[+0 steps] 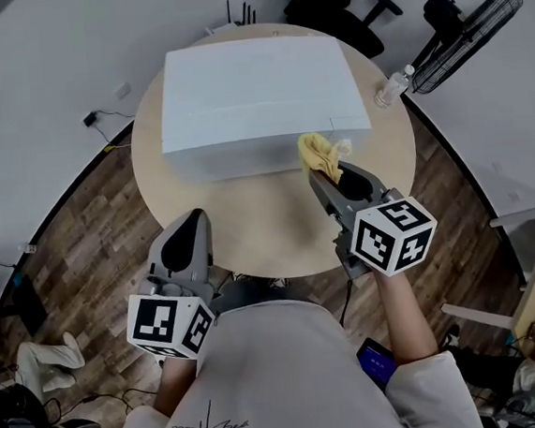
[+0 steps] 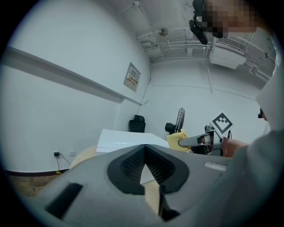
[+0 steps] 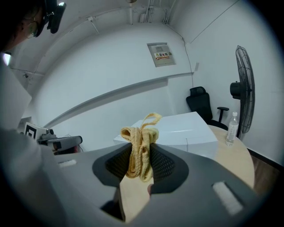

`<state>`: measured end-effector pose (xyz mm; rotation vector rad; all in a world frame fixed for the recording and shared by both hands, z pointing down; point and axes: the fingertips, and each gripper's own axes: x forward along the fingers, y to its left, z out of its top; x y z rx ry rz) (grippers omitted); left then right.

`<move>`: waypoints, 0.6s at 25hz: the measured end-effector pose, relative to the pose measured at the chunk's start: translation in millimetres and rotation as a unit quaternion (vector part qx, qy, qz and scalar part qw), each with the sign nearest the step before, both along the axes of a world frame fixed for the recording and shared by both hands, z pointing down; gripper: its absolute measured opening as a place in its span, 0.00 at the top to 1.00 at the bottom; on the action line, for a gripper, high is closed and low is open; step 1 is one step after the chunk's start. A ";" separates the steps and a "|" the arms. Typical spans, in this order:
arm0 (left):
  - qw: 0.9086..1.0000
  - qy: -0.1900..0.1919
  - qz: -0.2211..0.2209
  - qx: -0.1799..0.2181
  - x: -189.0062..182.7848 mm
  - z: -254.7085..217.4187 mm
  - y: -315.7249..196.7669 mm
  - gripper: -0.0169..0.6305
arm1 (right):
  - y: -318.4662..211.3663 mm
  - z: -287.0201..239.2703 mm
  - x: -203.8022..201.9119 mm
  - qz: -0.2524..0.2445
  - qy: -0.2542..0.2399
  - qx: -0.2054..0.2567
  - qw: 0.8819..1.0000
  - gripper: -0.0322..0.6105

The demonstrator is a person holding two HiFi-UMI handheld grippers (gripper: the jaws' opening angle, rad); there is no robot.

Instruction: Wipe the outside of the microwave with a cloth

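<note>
Pinching the bunched yellow cloth [image 3: 141, 148] between its fingers, the right gripper [image 1: 325, 171] is holding it at the white microwave's [image 1: 260, 87] front right corner on the round worktop [image 1: 260, 233]. The left gripper [image 1: 191, 221] is hovering nearer the person, its fingers closed on nothing.

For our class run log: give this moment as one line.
right gripper: shut on yellow cloth, by microwave front | left gripper: shut, empty | microwave: on round table
</note>
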<state>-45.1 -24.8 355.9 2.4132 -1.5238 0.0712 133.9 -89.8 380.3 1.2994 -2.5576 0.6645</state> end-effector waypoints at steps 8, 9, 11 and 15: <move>1.000 -0.010 -0.013 -0.004 23.1 7.9 15.2 0.99 | 34.1 8.2 65.7 0.042 0.004 0.010 0.999 0.75; 1.000 -0.011 -0.014 -0.004 25.2 9.0 16.5 0.99 | 36.4 8.1 72.3 0.046 0.004 0.014 0.999 0.75; 1.000 -0.015 -0.016 -0.004 29.3 11.1 19.1 0.99 | 40.5 7.6 83.7 0.051 0.005 0.022 0.998 0.75; 1.000 -0.020 -0.024 -0.003 33.7 12.7 22.7 0.99 | 46.5 4.9 99.3 0.054 0.006 0.035 0.998 0.76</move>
